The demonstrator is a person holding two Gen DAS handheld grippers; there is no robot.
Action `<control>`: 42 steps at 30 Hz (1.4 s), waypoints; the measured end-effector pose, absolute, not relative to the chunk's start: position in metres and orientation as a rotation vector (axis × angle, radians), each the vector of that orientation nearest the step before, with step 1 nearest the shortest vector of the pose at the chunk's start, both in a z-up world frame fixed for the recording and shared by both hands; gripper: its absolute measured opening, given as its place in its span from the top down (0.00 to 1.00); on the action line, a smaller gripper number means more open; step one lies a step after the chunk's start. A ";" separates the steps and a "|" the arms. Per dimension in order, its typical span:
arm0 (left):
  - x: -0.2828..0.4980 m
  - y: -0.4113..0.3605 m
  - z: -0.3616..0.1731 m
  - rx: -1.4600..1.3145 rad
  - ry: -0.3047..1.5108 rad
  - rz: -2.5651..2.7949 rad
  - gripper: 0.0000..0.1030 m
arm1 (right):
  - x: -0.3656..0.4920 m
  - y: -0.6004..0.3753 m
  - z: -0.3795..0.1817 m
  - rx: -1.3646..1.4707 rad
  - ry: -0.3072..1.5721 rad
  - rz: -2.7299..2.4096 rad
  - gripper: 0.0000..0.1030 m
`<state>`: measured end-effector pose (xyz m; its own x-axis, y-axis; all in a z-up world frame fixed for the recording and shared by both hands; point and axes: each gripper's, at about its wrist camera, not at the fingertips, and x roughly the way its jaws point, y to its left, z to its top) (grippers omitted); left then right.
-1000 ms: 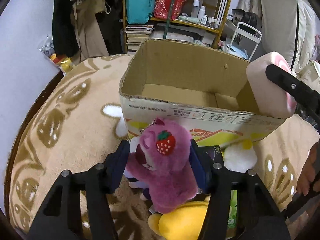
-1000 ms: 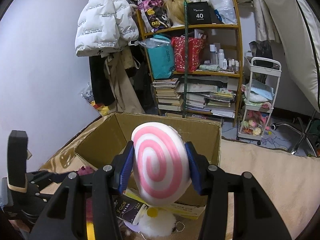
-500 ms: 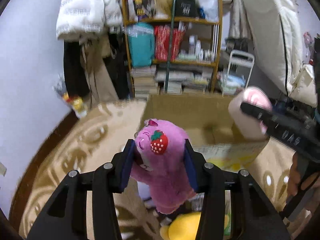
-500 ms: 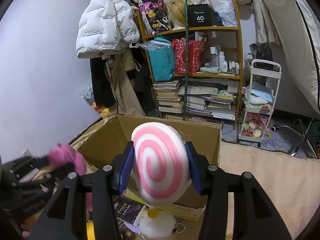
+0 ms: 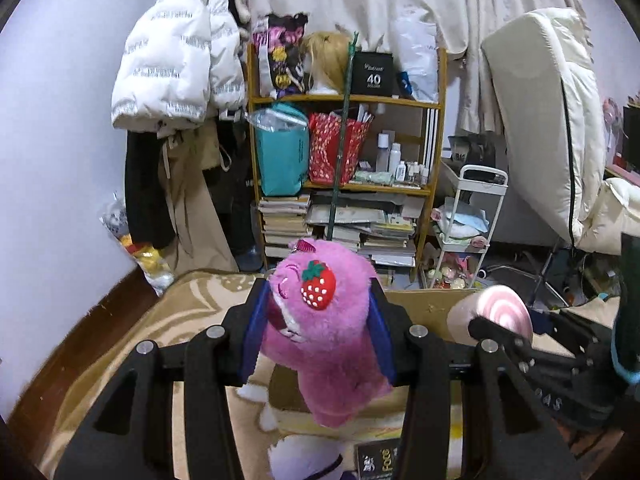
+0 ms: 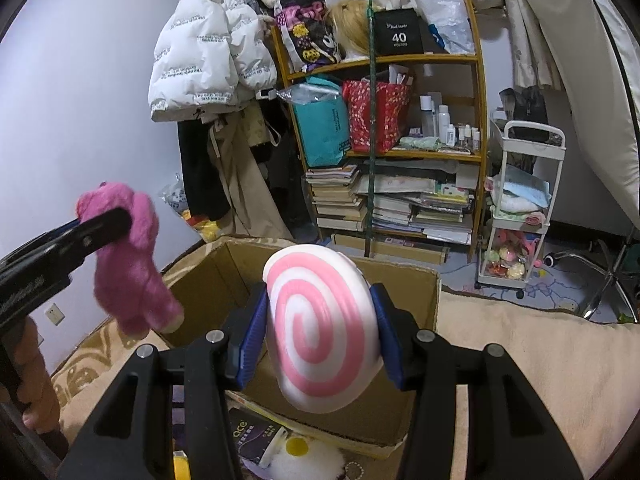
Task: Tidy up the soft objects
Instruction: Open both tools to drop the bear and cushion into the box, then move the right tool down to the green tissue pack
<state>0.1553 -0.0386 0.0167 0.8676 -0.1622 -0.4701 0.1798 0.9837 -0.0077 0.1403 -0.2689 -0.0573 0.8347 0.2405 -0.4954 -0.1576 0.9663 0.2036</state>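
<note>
A pink plush bear (image 5: 320, 320) with a red strawberry on its head is squeezed between the blue pads of my left gripper (image 5: 318, 320), which is shut on it and holds it in the air. In the right wrist view the bear (image 6: 128, 256) dangles left of the open cardboard box (image 6: 208, 280), gripped by one of the left gripper's fingers (image 6: 100, 230). My right gripper (image 6: 320, 320) is shut on a pink-and-white swirl cushion (image 6: 324, 328) over the box's near side. The cushion (image 5: 500, 308) also shows at right in the left wrist view, in front of the box (image 5: 424, 304).
A purple-and-white plush (image 5: 304, 456) and a black packet (image 5: 380, 460) lie on the patterned rug (image 5: 168, 320) below the left gripper. A white fluffy toy (image 6: 308, 456) lies by the box front. Behind the box stand a crowded wooden shelf (image 6: 400, 152) and a white trolley (image 6: 520, 220). A hand (image 6: 36, 392) shows at left.
My left gripper has risen with the pink bear from the rug before the box to above its rim, pads pressing tighter. The right gripper and cushion have stayed put.
</note>
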 end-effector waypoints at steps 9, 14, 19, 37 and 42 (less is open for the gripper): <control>0.181 -0.043 -0.011 0.008 0.568 -0.194 0.53 | 0.155 -0.267 -0.078 0.145 0.602 0.211 0.47; 0.185 -0.048 -0.017 0.013 0.586 -0.212 0.40 | 0.156 -0.271 -0.084 0.161 0.619 0.218 0.44; 0.179 -0.049 -0.019 0.058 0.595 -0.198 0.27 | 0.155 -0.274 -0.086 0.182 0.627 0.222 0.41; 0.115 -0.024 -0.002 0.147 0.593 -0.113 0.05 | 0.088 -0.276 -0.047 0.231 0.531 0.169 0.00; 0.091 -0.016 0.004 0.140 0.600 -0.115 0.05 | 0.060 -0.270 -0.043 0.204 0.537 0.154 0.00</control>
